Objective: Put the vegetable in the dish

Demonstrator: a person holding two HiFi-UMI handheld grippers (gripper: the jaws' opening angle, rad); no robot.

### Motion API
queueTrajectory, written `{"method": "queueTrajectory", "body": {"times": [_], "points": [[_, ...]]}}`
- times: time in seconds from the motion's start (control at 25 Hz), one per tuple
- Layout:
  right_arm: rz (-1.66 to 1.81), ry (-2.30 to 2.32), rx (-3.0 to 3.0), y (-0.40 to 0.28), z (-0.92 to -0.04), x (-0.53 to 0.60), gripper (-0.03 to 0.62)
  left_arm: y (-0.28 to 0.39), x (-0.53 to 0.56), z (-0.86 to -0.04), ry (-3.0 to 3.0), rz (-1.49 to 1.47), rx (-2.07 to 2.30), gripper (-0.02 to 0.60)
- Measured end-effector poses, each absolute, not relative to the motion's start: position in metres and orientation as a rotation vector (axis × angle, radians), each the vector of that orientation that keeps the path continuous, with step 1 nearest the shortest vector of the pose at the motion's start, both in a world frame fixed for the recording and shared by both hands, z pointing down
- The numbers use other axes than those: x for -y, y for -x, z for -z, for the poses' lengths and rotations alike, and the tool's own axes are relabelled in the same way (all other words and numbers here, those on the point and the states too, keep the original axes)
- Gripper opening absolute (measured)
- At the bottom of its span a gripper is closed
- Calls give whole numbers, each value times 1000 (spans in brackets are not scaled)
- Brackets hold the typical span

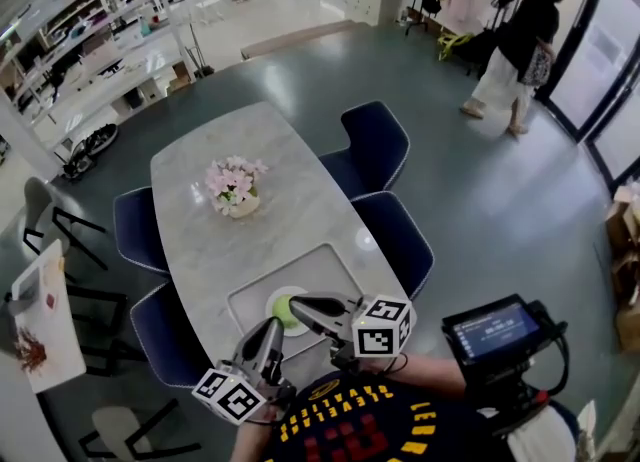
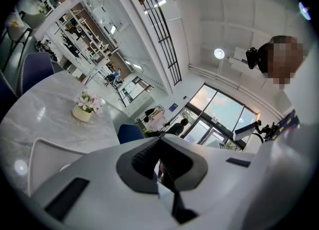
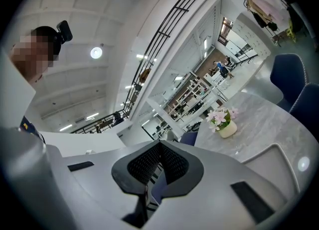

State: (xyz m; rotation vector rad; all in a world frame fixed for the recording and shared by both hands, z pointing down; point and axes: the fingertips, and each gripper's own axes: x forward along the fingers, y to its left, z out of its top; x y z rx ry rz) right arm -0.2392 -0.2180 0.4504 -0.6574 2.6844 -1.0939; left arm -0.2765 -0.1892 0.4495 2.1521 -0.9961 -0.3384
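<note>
A pale marble table carries a small pot of pink flowers near its middle. Dark blue chairs stand two along each long side. Far off, a person stands near the glass doors.

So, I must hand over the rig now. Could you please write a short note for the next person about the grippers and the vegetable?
Left gripper: fingers together, holding nothing, low near the table edge beside the dish.
Right gripper: fingers together, holding nothing, tips at the dish's rim.
Things: a green vegetable seems to lie in the white dish, which stands on the grey mat on the marble table.
Done: the placing looks complete, though the dish shows small in the head view.
Left: check that the vegetable really sits in the dish, then draw both grippers away.
</note>
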Motion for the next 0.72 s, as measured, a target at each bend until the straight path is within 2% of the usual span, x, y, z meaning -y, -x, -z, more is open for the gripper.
{"method": "queueTrajectory", "body": {"times": [0.72], "points": [[1116, 659, -2673, 238, -465, 215, 3, 275, 187, -472, -2125, 316, 972, 0]]}}
